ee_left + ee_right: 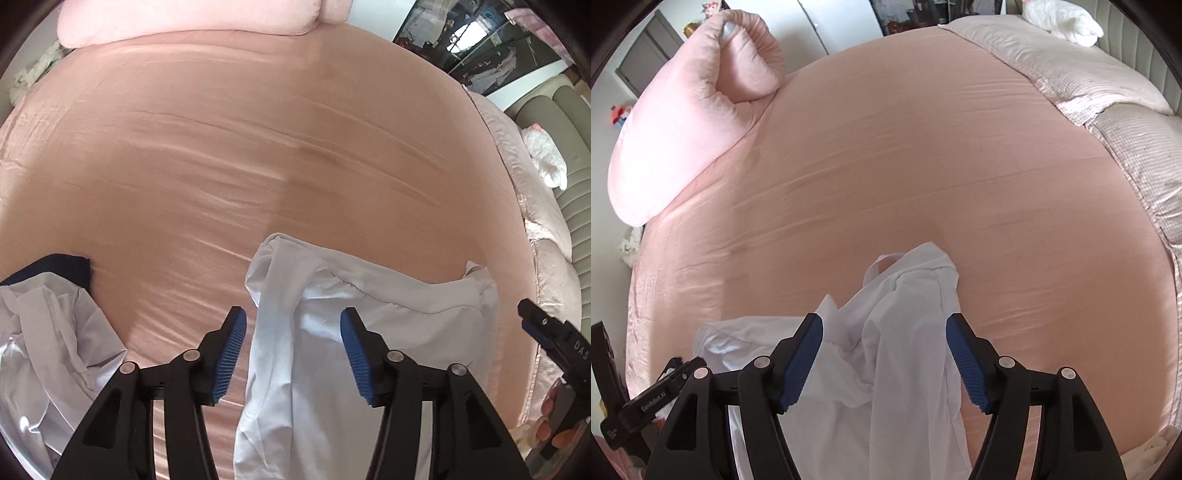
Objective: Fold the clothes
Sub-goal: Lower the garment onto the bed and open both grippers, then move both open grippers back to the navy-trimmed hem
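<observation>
The white shirt (pixel 886 350) lies crumpled on the pink bedsheet (pixel 923 166), near its front edge. Left gripper (pixel 293 354) and right gripper (pixel 884 363) hover over the shirt, both spread wide and empty. Judging by its bunched cloth, pinching two far-apart edges would spread it flat.

Pink bed sheet (pixel 221 155): smooth cloth with a faint satin sheen, finely creased. White garment (pixel 295 350) at 6 o'clock: thin, matt woven cloth, softly rumpled. Left gripper (pixel 293 350) and right gripper (pixel 884 363): matt black plastic with ribbed blue rubbery pads (pixel 232 354) and small shiny metal pins. Pink cushion (pixel 683 129) at 10 o'clock: plush, fuzzy fabric. Quilt (pixel 1108 92) at 2 o'clock: checked textured cloth.
</observation>
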{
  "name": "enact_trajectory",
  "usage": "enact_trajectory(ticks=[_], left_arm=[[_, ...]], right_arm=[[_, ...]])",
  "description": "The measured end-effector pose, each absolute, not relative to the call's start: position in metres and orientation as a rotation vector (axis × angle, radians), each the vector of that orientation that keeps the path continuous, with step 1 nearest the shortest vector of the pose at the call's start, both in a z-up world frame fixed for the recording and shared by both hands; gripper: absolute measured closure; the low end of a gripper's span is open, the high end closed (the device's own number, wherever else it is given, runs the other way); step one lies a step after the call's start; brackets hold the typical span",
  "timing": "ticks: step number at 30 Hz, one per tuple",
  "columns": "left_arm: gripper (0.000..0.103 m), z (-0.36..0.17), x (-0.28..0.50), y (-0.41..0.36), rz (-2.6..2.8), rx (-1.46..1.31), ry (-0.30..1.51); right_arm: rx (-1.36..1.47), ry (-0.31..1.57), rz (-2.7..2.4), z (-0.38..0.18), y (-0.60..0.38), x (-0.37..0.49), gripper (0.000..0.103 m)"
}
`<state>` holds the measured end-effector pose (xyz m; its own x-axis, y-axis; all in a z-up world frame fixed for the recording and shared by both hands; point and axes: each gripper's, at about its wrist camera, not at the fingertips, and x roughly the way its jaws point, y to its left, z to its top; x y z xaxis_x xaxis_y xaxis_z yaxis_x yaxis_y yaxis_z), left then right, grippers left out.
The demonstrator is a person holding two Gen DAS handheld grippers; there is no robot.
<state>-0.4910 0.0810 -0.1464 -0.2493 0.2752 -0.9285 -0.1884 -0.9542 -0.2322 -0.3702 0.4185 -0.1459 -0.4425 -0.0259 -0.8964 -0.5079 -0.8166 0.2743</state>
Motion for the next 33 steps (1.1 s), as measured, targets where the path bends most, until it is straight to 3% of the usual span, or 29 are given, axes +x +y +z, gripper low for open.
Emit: enact_trajectory(ticks=[4,12,23,33], left_arm=[[0.045,-0.148,-0.49,0.078,2.235,-1.756,-0.203],[0.044,-0.163,-0.47,0.065,2.104,-1.87,-0.376],[0.044,-0.158,-0.421,0.063,2.058,-1.881,-0.188],[0.044,-0.164,-0.373,0.054,1.915,-1.844,-0.305]], right_arm=[[-1.491,0.764,2.329,-0.146,0.417,-0.362,0.034],[-1.537,0.717,2.347,-0.143,0.404,-0.337,0.034],[-1.617,0.725,2.356,-0.147,0.399,-0.285,0.034],[-1.611,0.751,2.41,-0.137,0.388,-0.24,0.034]])
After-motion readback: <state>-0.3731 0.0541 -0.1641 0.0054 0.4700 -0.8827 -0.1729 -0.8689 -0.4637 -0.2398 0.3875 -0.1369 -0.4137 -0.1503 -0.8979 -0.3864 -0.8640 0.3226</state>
